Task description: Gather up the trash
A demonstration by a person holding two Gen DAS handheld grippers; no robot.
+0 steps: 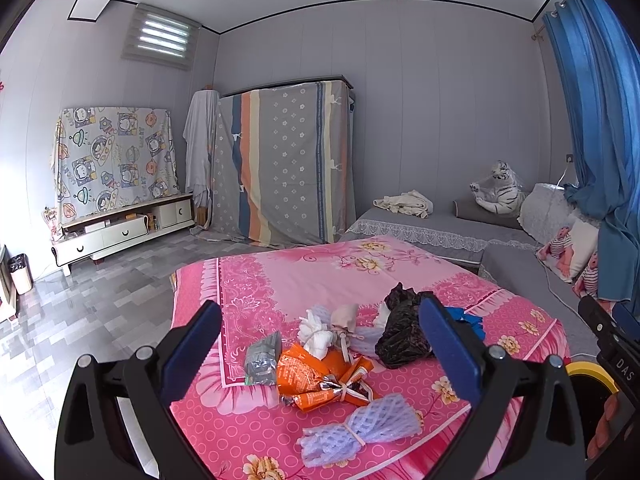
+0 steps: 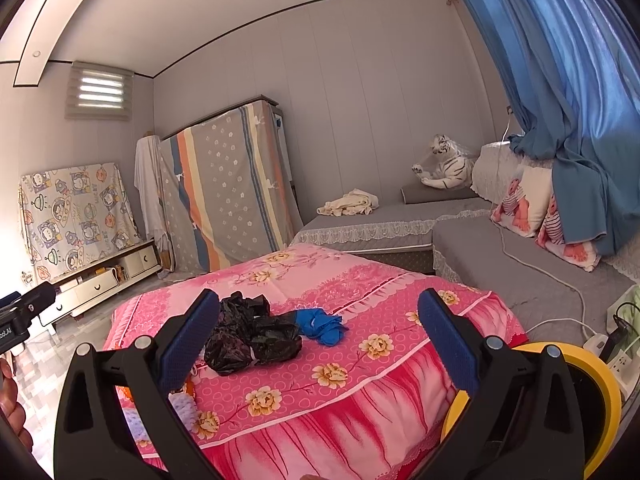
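Trash lies on a pink flowered bedspread (image 1: 280,280). In the left wrist view I see a purple foam net (image 1: 360,428), an orange wrapper (image 1: 316,380), a grey foil packet (image 1: 262,358), white tissue (image 1: 316,332), a black plastic bag (image 1: 400,336) and a blue scrap (image 1: 466,318). My left gripper (image 1: 320,348) is open and empty above the pile. The right wrist view shows the black bag (image 2: 248,332) and blue scrap (image 2: 322,324). My right gripper (image 2: 318,340) is open and empty above the bed's near edge (image 2: 360,412).
A yellow-rimmed bin (image 2: 592,396) stands at the bed's right, next to a power strip (image 2: 608,348) with cables. A grey sofa (image 2: 500,256) with cushions and a toy tiger (image 2: 448,164) runs behind. A low TV cabinet (image 1: 120,232) and small waste bin (image 1: 20,274) stand at left.
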